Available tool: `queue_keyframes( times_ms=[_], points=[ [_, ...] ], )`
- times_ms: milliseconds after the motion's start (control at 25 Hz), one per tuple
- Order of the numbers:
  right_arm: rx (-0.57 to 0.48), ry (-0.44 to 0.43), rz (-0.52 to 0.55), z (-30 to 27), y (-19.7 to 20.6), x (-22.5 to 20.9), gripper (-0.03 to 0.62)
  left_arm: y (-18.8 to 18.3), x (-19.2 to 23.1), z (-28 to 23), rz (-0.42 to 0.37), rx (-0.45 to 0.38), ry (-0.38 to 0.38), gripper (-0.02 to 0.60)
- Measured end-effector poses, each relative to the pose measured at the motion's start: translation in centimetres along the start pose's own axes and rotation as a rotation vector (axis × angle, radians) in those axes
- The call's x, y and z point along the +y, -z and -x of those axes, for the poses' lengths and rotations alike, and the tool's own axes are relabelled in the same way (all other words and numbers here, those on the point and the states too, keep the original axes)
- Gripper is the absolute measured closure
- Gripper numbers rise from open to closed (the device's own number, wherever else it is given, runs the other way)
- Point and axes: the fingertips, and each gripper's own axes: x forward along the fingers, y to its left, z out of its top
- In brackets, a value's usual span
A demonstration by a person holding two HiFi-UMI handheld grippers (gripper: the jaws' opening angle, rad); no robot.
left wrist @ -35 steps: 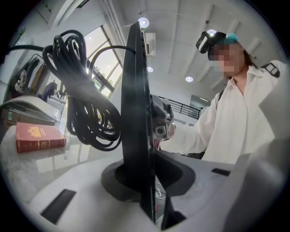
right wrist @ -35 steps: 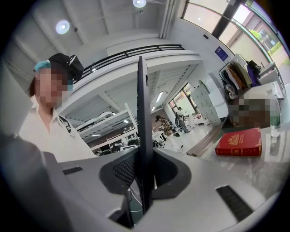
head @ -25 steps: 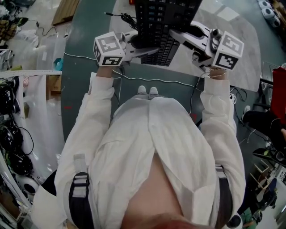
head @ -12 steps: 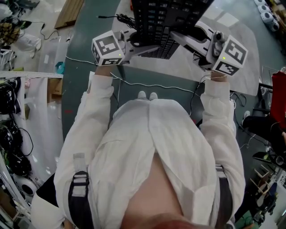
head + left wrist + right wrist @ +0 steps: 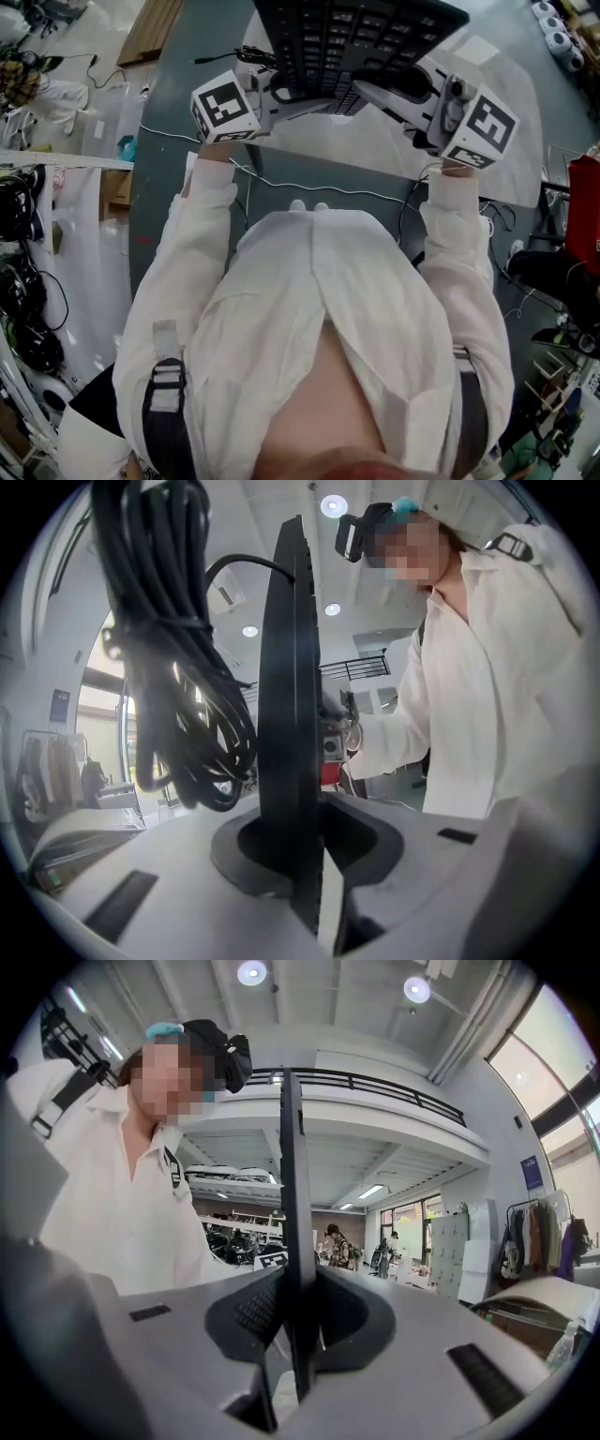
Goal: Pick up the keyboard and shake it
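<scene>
A black keyboard (image 5: 356, 37) hangs in the air above the grey table (image 5: 187, 150), held at both ends. My left gripper (image 5: 286, 89) is shut on its left end, and my right gripper (image 5: 398, 84) is shut on its right end. In the left gripper view the keyboard (image 5: 291, 733) stands edge-on between the jaws, with its bundled black cable (image 5: 178, 686) dangling at the left. In the right gripper view the keyboard (image 5: 295, 1232) is a thin dark edge clamped between the pads.
A pale mat (image 5: 497, 122) lies on the table under the keyboard. A thin white wire (image 5: 319, 183) runs along the table's near edge. Boxes and cables crowd the floor at left (image 5: 56, 94), and more gear sits at right (image 5: 562, 253).
Both grippers have lifted the keyboard higher and rolled it, so its key face now tips more toward the head camera; it sits further up in the head view.
</scene>
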Motion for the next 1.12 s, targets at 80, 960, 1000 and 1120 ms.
queue_keyframes(
  times_ms=[80, 960, 1000, 1120],
  points=[
    [0.008, -0.003, 0.026, -0.1, -0.2, 0.2, 0.508, 0.0, 0.1, 0.0, -0.018, -0.002, 0.001, 0.494],
    [0.044, -0.006, 0.135, -0.7, 1.0, 1.5, 0.508, 1.4, 0.2, 0.7, -0.109, 0.043, 0.002, 0.494],
    [0.044, -0.006, 0.133, -0.7, 1.0, 1.5, 0.508, 1.5, 0.3, 0.8, -0.110, 0.041, 0.001, 0.494],
    [0.046, -0.006, 0.133, -0.7, 1.1, 1.6, 0.508, 1.6, 0.2, 0.8, -0.111, 0.038, -0.001, 0.494]
  ],
)
